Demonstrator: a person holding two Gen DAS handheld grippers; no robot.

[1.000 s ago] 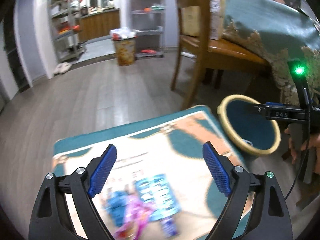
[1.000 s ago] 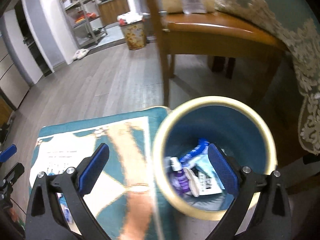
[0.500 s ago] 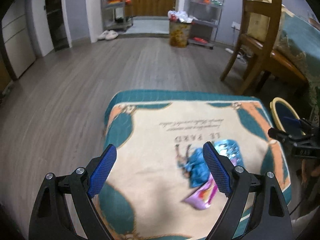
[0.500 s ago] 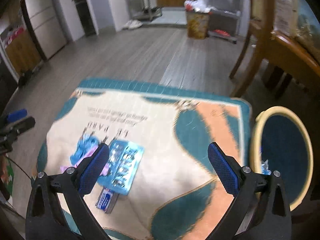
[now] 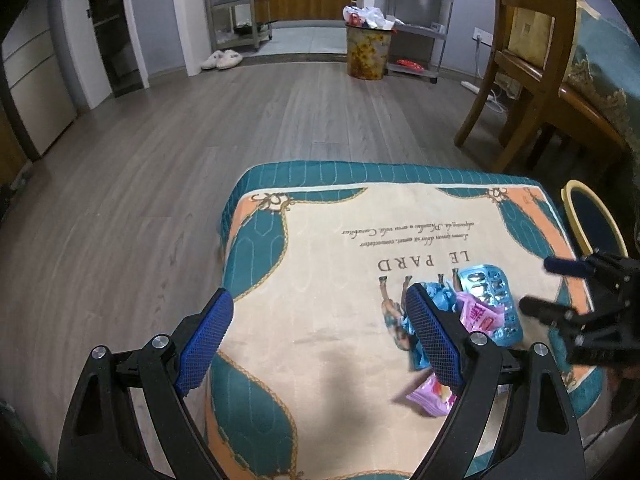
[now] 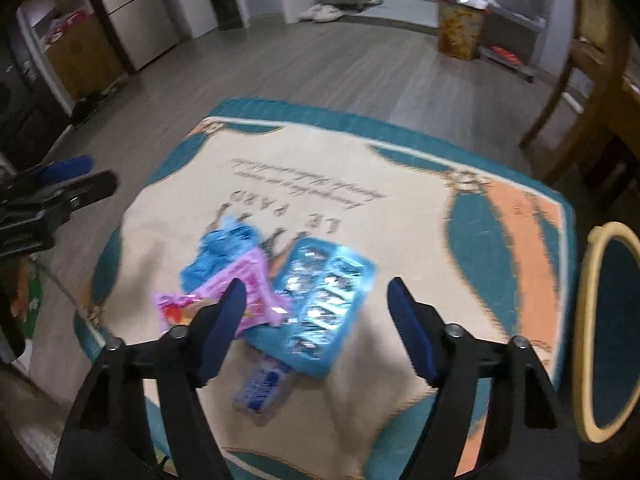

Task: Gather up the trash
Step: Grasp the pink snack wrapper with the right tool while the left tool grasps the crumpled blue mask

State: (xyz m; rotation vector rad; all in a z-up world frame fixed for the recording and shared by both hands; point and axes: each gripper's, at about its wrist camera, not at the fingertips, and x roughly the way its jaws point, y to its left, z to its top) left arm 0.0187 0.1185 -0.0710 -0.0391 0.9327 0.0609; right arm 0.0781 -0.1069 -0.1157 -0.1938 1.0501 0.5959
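A pile of trash lies on the teal and cream printed cloth [image 5: 320,280]: a blue blister pack [image 6: 324,300], a pink wrapper [image 6: 248,292], a crumpled blue wrapper [image 6: 228,248] and a small blue-white packet [image 6: 260,388]. My right gripper [image 6: 316,284] hovers over the blister pack. Its jaws are closing and its pads touch nothing. My left gripper [image 5: 318,294] stands wide open over bare cloth, left of the pile. Its right finger hides part of the blue wrapper [image 5: 440,296] and the pink wrapper [image 5: 480,316]. A yellow-rimmed blue bin [image 6: 608,320] stands off the cloth's right edge.
A wooden chair [image 5: 532,80] and a table draped in teal cloth [image 5: 608,48] stand at the back right. Across the grey wood floor [image 5: 200,120] sit a full patterned trash can [image 5: 366,54], metal shelves and a pair of slippers [image 5: 222,59].
Both views have swung from the bin to the trash pile on the cloth. The right gripper came down over the blister pack and its jaws have narrowed. The left jaws stay wide.
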